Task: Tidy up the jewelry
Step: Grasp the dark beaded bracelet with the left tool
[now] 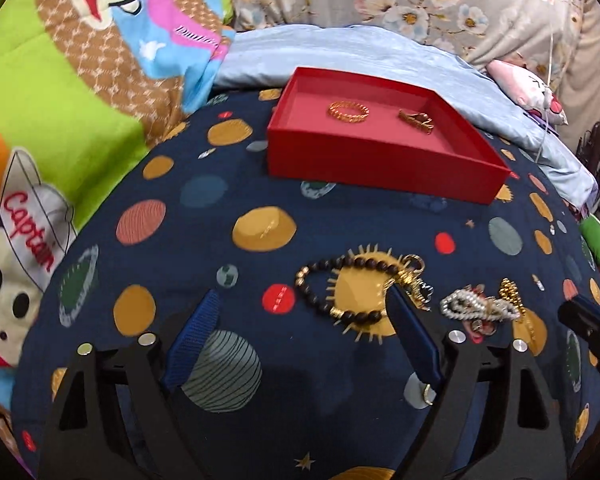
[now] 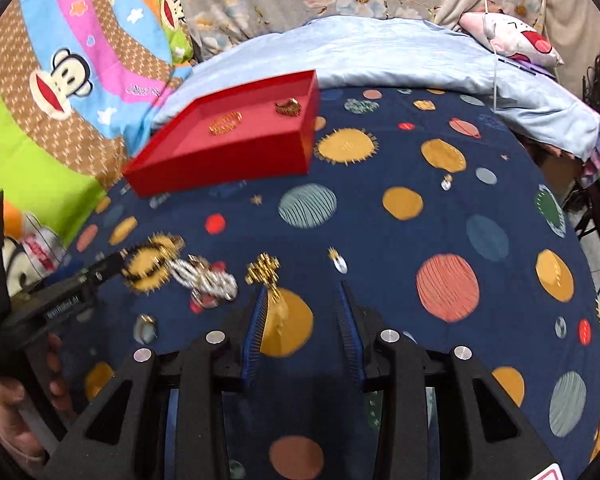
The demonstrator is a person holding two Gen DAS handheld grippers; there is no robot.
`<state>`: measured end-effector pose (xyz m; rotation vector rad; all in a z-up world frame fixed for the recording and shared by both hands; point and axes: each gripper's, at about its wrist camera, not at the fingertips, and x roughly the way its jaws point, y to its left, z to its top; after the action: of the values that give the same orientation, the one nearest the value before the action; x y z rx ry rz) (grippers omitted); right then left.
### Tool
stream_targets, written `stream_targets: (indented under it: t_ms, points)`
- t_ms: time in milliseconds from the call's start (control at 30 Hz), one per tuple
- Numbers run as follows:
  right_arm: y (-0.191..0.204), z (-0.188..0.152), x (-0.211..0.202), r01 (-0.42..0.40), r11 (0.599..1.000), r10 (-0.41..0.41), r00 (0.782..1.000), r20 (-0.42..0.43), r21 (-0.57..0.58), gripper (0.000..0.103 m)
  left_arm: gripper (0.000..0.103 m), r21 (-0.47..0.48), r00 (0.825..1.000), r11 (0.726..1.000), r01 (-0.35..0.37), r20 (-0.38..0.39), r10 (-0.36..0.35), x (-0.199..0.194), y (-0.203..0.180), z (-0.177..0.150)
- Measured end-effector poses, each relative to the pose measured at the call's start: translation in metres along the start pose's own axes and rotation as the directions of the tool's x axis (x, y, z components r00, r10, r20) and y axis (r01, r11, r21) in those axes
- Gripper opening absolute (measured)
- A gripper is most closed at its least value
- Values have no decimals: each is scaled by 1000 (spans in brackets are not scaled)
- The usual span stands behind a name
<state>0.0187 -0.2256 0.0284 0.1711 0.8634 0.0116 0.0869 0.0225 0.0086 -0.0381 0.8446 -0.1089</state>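
Hovering over loose jewelry on the planet-print bedspread point(image 1: 228, 208).
Left hand-held gripper point(image 1: 300, 300) gapes beside the dark bead bracelet point(image 1: 340, 284); right hand-held gripper point(image 2: 302, 288) gapes beside the gold chain point(image 2: 264, 270); red tray point(image 1: 380, 160) beyond.

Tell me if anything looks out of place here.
Yes. Two gold pieces lie in the red tray, but the dark bead bracelet, the pearl piece and a gold chain lie loose on the planet-print cloth, outside it.
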Motion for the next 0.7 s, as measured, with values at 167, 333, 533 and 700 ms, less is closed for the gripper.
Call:
stream_targets:
  t_ms: [167, 333, 533, 700]
  points:
    - [1, -8, 7, -4, 1000, 4, 1000, -10, -5, 35, 67, -26, 1000, 1000, -1, -14, 1, 13, 1, 1]
    - [1, -11, 11, -18, 1000, 18, 1000, -16, 11, 35, 58, -63, 999, 998, 27, -25, -29, 22, 5, 6]
    - [2, -12, 17, -18, 1000, 18, 999, -28, 13, 35, 37, -13, 999, 1000, 23, -32, -23, 25, -6, 8]
    - [3, -12, 19, -17, 1000, 18, 999, -30, 10, 35, 7, 48, 999, 998, 35, -39, -33, 26, -17, 7]
